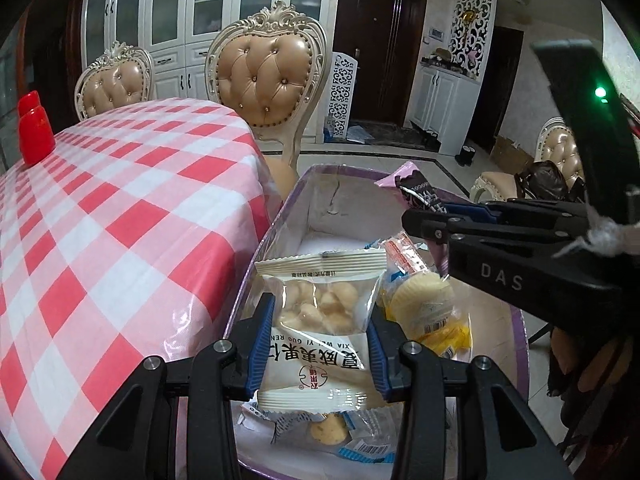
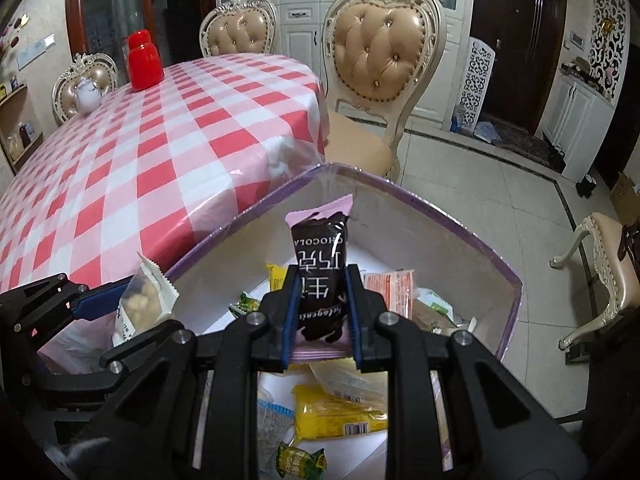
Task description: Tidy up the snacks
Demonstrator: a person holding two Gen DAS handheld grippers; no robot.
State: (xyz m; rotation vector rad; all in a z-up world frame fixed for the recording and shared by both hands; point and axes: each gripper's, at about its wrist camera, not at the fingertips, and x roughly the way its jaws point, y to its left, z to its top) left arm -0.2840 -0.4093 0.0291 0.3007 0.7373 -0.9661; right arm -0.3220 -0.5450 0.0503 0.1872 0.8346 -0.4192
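left wrist view: the left gripper is clamped on a light, crinkly nut packet over the purple-rimmed box; its slick film is best pinched mid-body. the right gripper squeezes a soft chocolate bar wrapper above the same box, beside the checkered tablecloth in a dining room.

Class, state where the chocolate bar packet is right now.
The chocolate bar packet is clamped in the right gripper, above the purple-rimmed box beside the checked table.
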